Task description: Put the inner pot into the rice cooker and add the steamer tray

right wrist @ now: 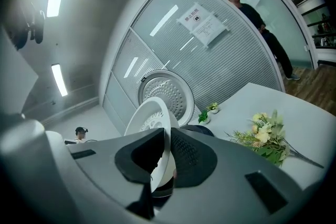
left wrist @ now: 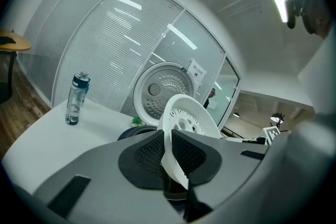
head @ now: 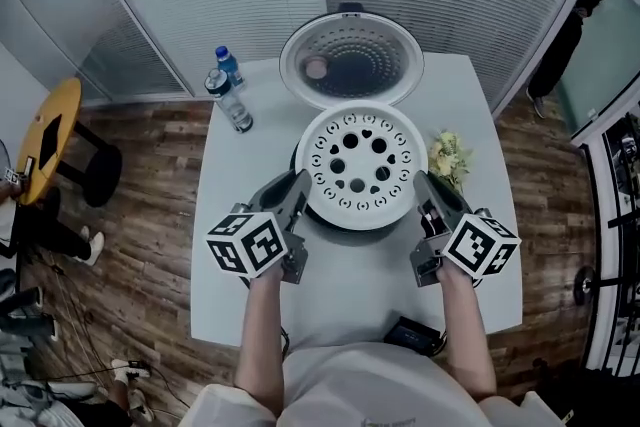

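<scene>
- My left tongs and right tongs each clamp an opposite edge of the steamer tray. It hangs just over the rice cooker on the counter.
- The far edge looks tipped up, so I'd level it first.
- Centre it on the opening, clear of the open lid, and lower both sides together.
- Release only once the rim sits flat.

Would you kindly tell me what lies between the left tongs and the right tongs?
The steamer tray, gripped at opposite edges by the left tongs and right tongs, above the open rice cooker; the head view shows it.
</scene>
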The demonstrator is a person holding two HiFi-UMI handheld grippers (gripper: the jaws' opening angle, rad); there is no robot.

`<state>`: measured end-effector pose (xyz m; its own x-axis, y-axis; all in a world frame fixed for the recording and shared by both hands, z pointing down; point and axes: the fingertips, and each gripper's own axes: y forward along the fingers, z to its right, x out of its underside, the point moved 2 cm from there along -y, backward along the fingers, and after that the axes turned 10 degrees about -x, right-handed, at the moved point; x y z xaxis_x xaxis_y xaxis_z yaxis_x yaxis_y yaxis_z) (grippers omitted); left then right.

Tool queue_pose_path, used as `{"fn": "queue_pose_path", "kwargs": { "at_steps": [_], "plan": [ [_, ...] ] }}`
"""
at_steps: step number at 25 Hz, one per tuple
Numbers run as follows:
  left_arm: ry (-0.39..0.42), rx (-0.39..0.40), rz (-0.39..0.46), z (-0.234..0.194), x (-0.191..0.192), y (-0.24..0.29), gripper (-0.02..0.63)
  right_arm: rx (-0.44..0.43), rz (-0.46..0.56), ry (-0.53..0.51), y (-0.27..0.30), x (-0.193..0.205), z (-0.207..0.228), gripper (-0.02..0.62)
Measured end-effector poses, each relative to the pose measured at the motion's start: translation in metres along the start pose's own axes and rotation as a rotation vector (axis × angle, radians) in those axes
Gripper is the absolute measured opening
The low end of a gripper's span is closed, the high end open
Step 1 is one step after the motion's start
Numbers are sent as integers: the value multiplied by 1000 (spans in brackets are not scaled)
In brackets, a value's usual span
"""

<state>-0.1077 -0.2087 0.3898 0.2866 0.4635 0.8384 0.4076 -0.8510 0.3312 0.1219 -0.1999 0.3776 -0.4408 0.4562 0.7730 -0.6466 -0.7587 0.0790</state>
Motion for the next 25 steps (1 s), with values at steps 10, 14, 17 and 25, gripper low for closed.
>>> {"fn": "queue_pose_path", "kwargs": {
  "at_steps": [10, 14, 17, 25],
  "plan": [
    [-8, -21, -9, -3, 6, 13, 46, 2, -37, 5, 7, 5, 17, 50],
    [-12, -24, -23, -14, 13, 17, 46, 15, -52, 5, 12, 15, 20, 49],
    [-10, -30, -38, -17, 14, 24, 46, 25, -65, 9, 17, 16, 26, 51],
    [12, -57, -66, -23, 22, 33, 46, 44, -109, -16, 20, 23, 32, 51]
  ]
}}
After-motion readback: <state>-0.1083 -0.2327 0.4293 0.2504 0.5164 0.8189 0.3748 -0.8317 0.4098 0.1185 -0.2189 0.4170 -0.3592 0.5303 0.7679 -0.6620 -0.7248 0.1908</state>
